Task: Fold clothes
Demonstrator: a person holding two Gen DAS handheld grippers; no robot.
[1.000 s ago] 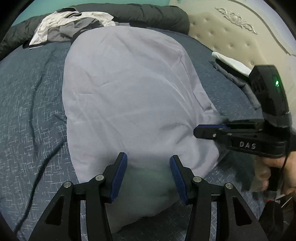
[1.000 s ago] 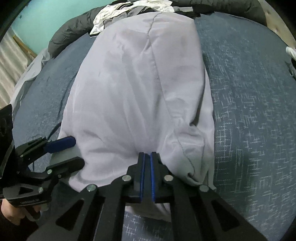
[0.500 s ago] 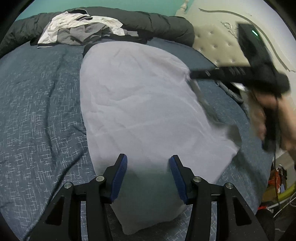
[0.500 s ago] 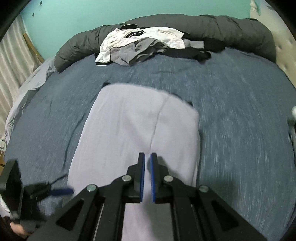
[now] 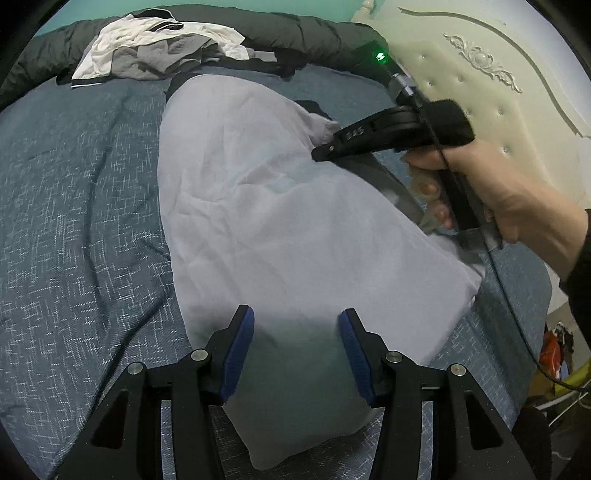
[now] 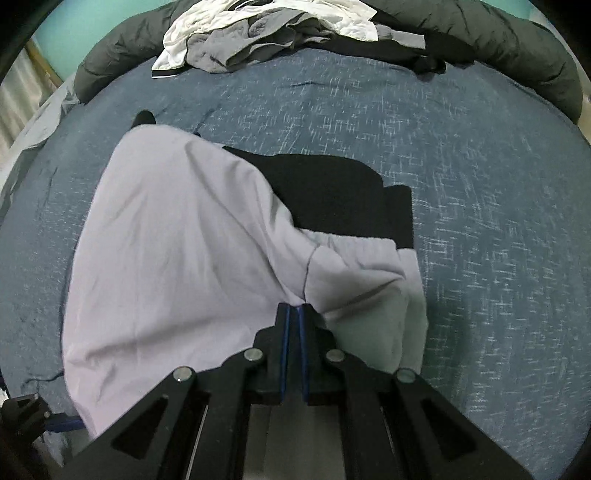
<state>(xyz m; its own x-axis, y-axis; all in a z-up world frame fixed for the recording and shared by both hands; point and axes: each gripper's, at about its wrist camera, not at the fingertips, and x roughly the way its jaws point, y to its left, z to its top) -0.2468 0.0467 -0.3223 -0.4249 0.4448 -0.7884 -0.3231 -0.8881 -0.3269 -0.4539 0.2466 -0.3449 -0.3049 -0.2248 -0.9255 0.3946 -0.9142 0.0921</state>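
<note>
A lavender garment (image 5: 280, 236) lies lengthwise on the blue bedspread (image 5: 74, 221). My left gripper (image 5: 295, 325) hovers open over its near end, one blue pad on each side and nothing between them. In the right wrist view my right gripper (image 6: 293, 308) is shut on a pinch of the lavender garment (image 6: 177, 251) close to its elastic waistband (image 6: 351, 243). The lifted fabric bunches at the fingertips. A black cloth layer (image 6: 332, 192) shows beyond the fold. In the left wrist view a hand (image 5: 509, 192) holds the right gripper (image 5: 321, 155) over the garment's far right side.
A heap of white and grey clothes (image 6: 266, 33) lies at the far end of the bed against a rolled dark duvet (image 6: 517, 40). A cream padded headboard (image 5: 480, 74) stands to the right. Bare bedspread (image 6: 498, 221) stretches on both sides of the garment.
My right gripper, shut on the garment's edge, has swung from the near right side up and across towards the far end, pulling fabric along and uncovering black cloth. The left gripper stays open.
</note>
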